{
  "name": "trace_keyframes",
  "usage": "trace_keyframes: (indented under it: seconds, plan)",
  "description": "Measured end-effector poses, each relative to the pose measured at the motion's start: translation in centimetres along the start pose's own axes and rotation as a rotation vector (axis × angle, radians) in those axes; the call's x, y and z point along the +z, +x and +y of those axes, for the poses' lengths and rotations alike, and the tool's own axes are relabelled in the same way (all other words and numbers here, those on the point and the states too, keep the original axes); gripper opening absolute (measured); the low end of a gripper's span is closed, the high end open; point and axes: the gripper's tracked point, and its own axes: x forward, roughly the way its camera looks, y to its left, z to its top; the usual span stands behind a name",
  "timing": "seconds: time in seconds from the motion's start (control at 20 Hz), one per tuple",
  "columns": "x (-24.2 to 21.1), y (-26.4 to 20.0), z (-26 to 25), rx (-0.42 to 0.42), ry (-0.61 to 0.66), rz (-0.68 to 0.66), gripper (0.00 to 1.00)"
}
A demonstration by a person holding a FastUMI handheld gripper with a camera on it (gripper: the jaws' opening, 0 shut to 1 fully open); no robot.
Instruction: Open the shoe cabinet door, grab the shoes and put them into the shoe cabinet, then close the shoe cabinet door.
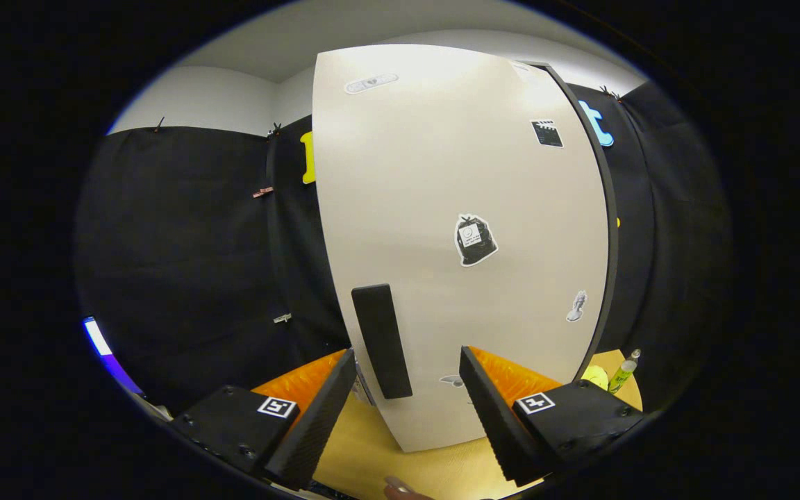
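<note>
While the gripper [407, 389] gapes wide and empty, the door [462, 229] stands just ahead, its dark handle [381, 340] between the fingers. It looks a stiff, light panel with a slick face, so the raised handle seems the place to grip.

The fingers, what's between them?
In the gripper view, the black handle on the cabinet door lies between the open gripper fingers, nearer the left one, with bare door beside it.
</note>
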Motion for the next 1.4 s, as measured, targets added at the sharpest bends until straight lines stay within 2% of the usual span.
trace_keyframes:
  seconds: [0.75,1.4]
  plan:
    - [1.2,-1.1,-1.0,-0.053,-0.068,-0.040,0.99]
    - [1.4,-0.9,-2.0,-0.131,-0.118,-0.063,0.99]
